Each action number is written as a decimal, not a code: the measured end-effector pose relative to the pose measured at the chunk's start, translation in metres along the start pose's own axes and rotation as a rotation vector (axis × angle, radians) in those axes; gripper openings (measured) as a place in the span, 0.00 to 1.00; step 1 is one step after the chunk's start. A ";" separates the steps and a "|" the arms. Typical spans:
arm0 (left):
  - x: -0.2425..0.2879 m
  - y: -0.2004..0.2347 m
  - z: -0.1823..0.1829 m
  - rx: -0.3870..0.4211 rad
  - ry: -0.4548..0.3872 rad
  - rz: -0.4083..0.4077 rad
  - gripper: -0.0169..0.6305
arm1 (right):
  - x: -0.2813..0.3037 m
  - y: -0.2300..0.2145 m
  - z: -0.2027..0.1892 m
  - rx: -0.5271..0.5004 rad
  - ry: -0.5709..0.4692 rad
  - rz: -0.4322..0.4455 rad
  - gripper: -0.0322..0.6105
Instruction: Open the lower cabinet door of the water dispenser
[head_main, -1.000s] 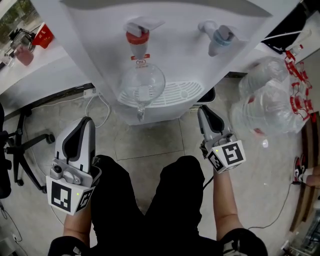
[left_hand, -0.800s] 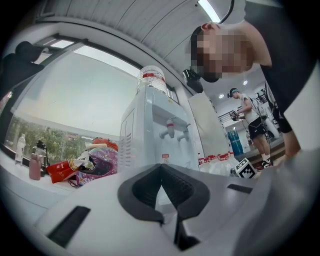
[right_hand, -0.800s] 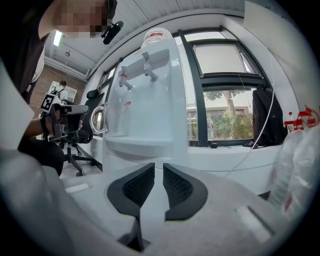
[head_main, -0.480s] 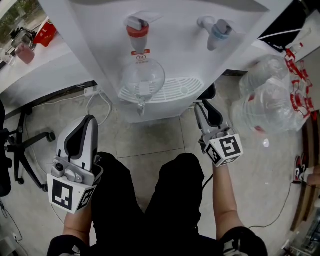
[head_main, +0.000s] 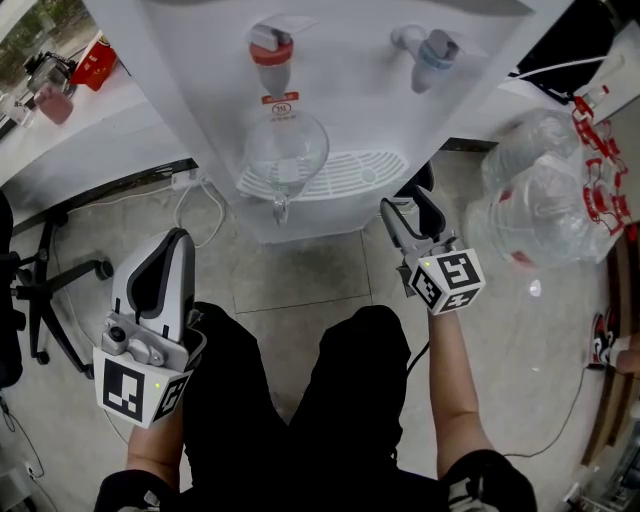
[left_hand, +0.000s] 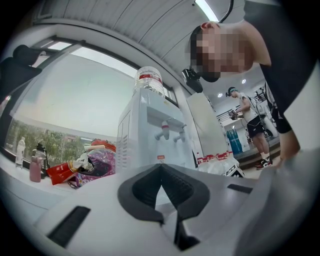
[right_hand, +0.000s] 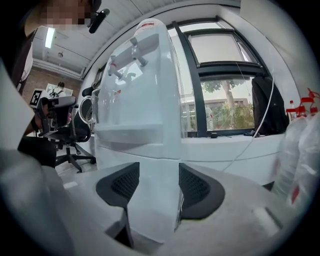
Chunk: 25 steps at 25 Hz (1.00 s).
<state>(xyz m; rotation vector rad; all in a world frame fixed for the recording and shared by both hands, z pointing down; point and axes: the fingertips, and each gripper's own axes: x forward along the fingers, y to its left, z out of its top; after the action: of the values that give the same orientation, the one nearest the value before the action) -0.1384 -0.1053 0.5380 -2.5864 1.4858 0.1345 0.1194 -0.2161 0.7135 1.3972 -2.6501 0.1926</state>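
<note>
White dispenser (head_main: 340, 110), red tap (head_main: 271, 55) and blue tap (head_main: 432, 45). Jaws on the right gripper (head_main: 405, 203) have just been opening, nothing between them. The left gripper (head_main: 174, 238) sits closed, empty.

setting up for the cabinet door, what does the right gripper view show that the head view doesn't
Only the right gripper view: the right gripper seen along its own jaws. They stand apart, having just been opening, and the water dispenser shows through the gap with no pad on it. The window is behind.
Only the head view: the left gripper beside the person's legs, and the slotted top of the drip tray.
Both: the dispenser's red tap and blue tap, and the empty bottles to its right.
</note>
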 end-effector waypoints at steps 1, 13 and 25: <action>0.000 -0.001 0.000 0.001 0.001 -0.001 0.04 | 0.002 -0.002 -0.001 0.016 0.002 0.001 0.42; -0.003 -0.002 0.003 0.008 -0.005 0.013 0.04 | 0.021 -0.009 -0.003 0.082 0.008 0.058 0.53; -0.003 0.001 0.001 0.013 -0.001 0.029 0.04 | 0.031 -0.007 -0.003 0.067 0.022 0.120 0.53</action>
<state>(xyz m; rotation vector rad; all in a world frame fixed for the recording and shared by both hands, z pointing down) -0.1409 -0.1036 0.5375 -2.5555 1.5187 0.1283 0.1084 -0.2445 0.7228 1.2479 -2.7346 0.3102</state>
